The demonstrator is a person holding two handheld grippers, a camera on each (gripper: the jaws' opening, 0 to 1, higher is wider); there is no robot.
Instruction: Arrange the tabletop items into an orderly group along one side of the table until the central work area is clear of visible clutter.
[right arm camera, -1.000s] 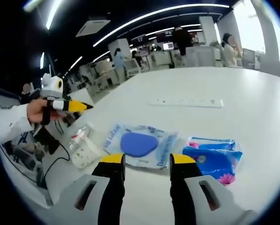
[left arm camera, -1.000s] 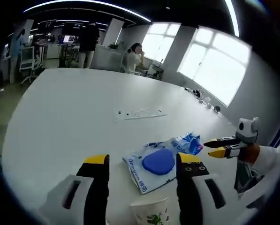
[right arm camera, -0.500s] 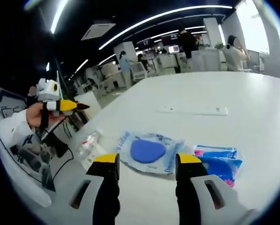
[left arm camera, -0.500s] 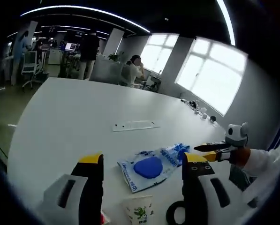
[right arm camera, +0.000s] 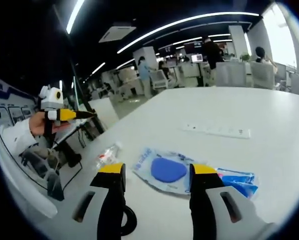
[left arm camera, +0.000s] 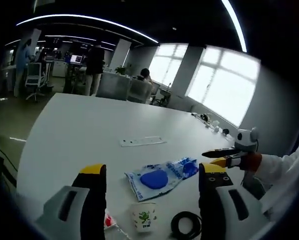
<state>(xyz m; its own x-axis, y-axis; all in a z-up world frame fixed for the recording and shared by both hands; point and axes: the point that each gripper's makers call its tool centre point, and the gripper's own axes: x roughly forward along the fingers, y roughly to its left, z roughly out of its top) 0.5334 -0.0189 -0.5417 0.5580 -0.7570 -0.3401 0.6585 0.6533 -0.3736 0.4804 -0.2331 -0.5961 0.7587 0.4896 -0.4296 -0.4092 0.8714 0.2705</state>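
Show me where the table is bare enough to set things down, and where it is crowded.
Bare: the wide stretch of table beyond the white strip, toward the chairs, and the band between the strip and the blue-pad packet. Crowded: the near edge, where the packet, tissue pack, paper cup and black ring cluster.

You won't get any readable text here: the clear packet (left arm camera: 157,177) has blue print along its edge and the paper cup (left arm camera: 143,218) a green design, both too small to read.
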